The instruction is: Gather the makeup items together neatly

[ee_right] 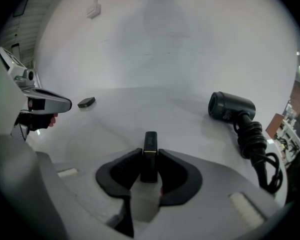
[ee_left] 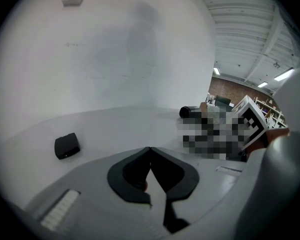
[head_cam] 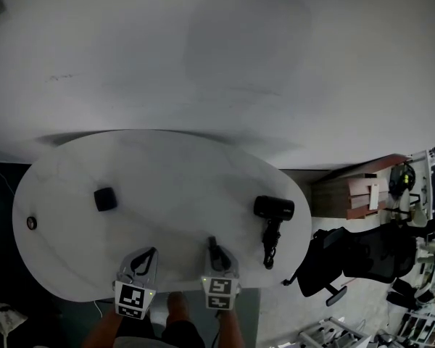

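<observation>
The right gripper [ee_right: 150,158] has its fingers clamped on a slim black lipstick tube [ee_right: 150,142], low over the near edge of the tabletop [head_cam: 181,165]. This looks like the carrying step. The tube's long axis runs along the fingers, its free end pointing away and downward. The left gripper [ee_left: 150,151] has its fingers together, empty. The next move calls for setting the tube beside the black compact [head_cam: 105,199].

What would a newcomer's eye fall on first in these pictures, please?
The black hair dryer with its coiled cord lies at the right of the white oval table, the biggest thing there. The right gripper is shut on a slim black tube at the near edge, the left gripper beside it shut and empty. A small black case lies alone toward the left.
</observation>
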A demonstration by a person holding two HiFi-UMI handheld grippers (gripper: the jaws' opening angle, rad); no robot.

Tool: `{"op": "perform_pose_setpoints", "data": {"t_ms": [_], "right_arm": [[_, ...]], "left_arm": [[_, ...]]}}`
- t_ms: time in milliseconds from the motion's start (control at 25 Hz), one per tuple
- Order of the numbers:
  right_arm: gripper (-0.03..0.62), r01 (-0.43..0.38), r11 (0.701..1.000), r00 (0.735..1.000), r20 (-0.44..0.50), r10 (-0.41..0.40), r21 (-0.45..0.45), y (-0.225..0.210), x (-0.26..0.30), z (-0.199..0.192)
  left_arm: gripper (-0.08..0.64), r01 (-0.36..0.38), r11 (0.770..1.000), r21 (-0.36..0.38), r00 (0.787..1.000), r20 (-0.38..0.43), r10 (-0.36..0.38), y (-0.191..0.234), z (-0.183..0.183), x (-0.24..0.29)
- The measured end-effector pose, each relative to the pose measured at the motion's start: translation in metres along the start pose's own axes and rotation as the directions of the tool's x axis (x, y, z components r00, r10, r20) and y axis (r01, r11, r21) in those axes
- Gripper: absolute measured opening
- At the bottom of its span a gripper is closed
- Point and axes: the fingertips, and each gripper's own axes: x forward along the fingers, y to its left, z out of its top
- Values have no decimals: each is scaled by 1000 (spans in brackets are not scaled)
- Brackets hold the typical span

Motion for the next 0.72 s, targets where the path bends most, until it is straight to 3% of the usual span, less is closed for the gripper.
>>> {"op": "perform_pose_setpoints", "data": {"t_ms": [280, 440, 720], "right_arm": [[107, 11, 1000, 1000, 11, -11, 11, -2, -1, 0], [241, 3, 999, 1000, 29, -5, 42, -2, -1, 0], [241, 11, 999, 999, 41, -13, 41, -2, -7, 5]], "left_arm": [[9, 4, 1000, 3, 1000, 3, -4, -5, 1, -1], [9, 0, 1000, 3, 1000, 8, 0, -2, 3, -3], [9, -7, 1000, 8, 1000, 28, 7, -1, 9, -10]]}}
